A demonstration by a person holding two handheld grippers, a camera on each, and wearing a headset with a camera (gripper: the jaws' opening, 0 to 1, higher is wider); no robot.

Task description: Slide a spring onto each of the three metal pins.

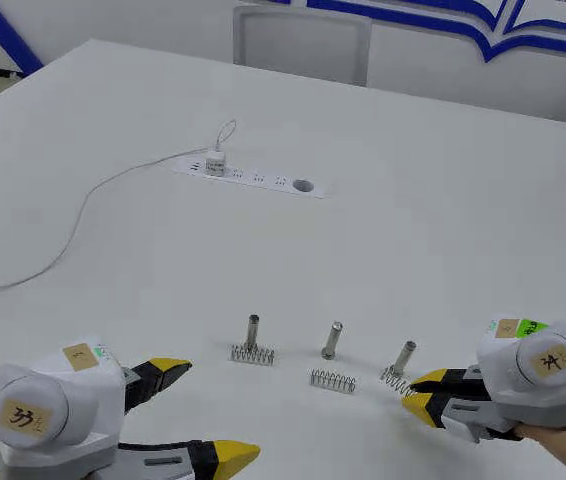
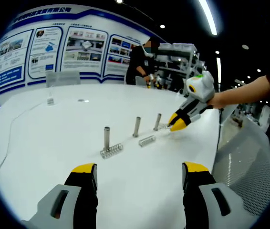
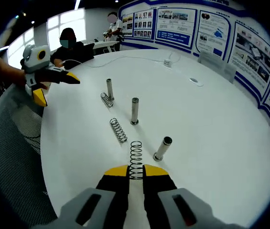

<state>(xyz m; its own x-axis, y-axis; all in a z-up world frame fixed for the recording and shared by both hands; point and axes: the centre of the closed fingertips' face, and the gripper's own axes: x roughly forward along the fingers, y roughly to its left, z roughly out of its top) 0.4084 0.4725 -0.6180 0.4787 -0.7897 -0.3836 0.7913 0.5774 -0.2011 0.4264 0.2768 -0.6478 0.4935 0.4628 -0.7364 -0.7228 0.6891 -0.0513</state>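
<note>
Left spring [image 1: 252, 354] lies flat against the left pin [image 1: 252, 331], ahead of the left hand-held gripper [image 1: 213, 412], whose jaws stand apart. The middle spring [image 1: 332, 380] lies flat farther right. The right hand-held gripper [image 1: 418, 392] is clamped on the right spring [image 3: 136, 160], axis along its jaws, beside the right pin [image 3: 162, 148].

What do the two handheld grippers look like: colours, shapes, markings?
Both have pale grey bodies and black jaws tipped yellow. The left gripper and right gripper each carry tan stickers with handwritten marks; the right also has a green sticker.
</note>
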